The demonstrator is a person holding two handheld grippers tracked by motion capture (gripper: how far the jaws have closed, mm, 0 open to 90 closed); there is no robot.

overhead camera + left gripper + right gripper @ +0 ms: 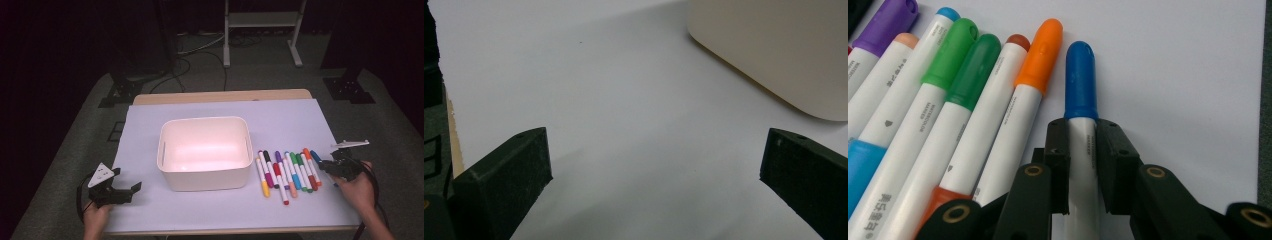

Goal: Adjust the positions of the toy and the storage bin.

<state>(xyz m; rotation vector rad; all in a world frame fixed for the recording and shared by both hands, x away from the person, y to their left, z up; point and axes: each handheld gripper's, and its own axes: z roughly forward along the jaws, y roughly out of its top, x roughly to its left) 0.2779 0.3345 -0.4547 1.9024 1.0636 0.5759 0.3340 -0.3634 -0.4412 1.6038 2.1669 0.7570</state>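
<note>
Near the front left corner of the tabletop (150, 120), the left tool (121, 191) hangs with its jaws spread wide and nothing between them; its own view looks past them over bare white surface toward a corner of the bin.

At the middle of the tabletop stands the white plastic bin (204, 176), open-topped. Its inside looks empty, so by the look of it no marker has gone in yet.

Right of the bin, toward the front right of the tabletop, a row of markers (286, 172) lies side by side, caps pointing away from the person. None looks lifted out of the row.

At the right end of that row the right tool (1082, 165) is closed on the white barrel of the blue-capped marker (1080, 82), just below the cap. The marker seems to lie flat on the tabletop just beside the orange-capped marker (1040, 55).

Judged from this, the work is at its start: the first marker is gripped but not raised, and the whole row remains to be carried to the bin.
</note>
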